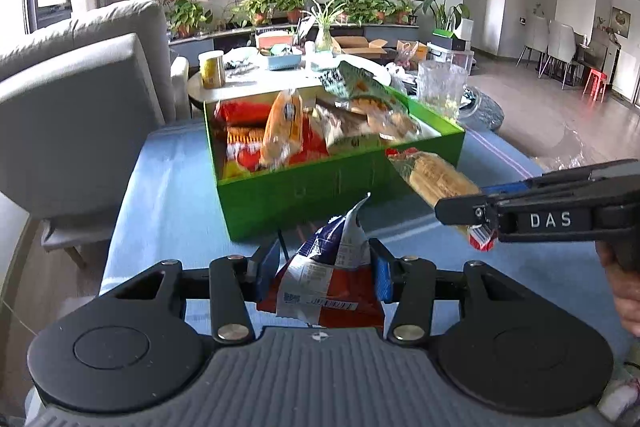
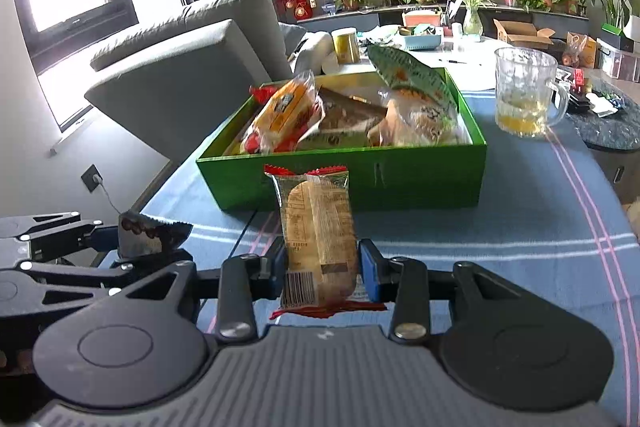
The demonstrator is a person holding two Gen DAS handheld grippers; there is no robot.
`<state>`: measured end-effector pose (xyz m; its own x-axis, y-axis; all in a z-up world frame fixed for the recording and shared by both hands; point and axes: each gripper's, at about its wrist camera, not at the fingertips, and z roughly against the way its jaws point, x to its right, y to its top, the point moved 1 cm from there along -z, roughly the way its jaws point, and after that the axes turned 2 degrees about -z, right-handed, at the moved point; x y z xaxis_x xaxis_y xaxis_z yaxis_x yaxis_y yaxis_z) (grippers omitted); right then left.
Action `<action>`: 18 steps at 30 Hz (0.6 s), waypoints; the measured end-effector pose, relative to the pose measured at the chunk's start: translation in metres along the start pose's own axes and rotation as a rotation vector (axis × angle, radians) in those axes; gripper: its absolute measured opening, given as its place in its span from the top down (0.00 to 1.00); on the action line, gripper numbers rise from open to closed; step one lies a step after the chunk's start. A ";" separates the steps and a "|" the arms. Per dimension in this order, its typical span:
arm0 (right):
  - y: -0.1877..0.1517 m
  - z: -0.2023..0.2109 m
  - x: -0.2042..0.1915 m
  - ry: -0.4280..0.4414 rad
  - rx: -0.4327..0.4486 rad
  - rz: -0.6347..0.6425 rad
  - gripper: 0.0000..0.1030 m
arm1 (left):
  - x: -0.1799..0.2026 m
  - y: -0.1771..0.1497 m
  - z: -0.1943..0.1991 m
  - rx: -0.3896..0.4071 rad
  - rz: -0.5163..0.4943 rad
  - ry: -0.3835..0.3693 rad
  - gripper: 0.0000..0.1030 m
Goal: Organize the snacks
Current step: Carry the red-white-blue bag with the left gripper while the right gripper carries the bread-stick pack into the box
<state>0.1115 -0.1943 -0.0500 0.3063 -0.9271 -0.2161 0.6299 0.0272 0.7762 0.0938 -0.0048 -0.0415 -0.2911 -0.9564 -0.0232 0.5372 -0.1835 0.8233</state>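
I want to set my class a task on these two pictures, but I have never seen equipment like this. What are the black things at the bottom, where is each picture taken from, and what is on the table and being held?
No robot arm is at work here: a person holds a hand-held gripper in each hand, each with two blue-padded fingers and a wide-angle camera that looks forward along them. One picture comes from the left gripper's camera, the other from the right one's.

The left gripper is shut on a crinkled blue, white and red snack packet. The right gripper is shut on a clear-wrapped pale biscuit pack. Each gripper also shows at the edge of the other's picture.

Ahead, on a blue striped tablecloth, stands an open green box already holding several snack packets. A glass mug stands beside it, to the right.
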 end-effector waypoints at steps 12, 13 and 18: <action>0.042 -0.011 0.017 0.006 0.093 -0.025 0.35 | -0.002 0.056 -0.030 0.080 -0.030 0.009 0.57; 0.047 -0.014 0.018 0.006 0.102 -0.025 0.35 | -0.004 0.063 -0.035 0.085 -0.028 0.008 0.57; 0.071 -0.036 0.025 0.006 0.121 -0.038 0.35 | -0.014 0.083 -0.063 0.086 -0.015 0.043 0.57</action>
<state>0.1899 -0.2023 -0.0221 0.2882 -0.9243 -0.2503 0.5504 -0.0540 0.8332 0.1920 -0.0211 -0.0089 -0.2629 -0.9630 -0.0586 0.4625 -0.1792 0.8683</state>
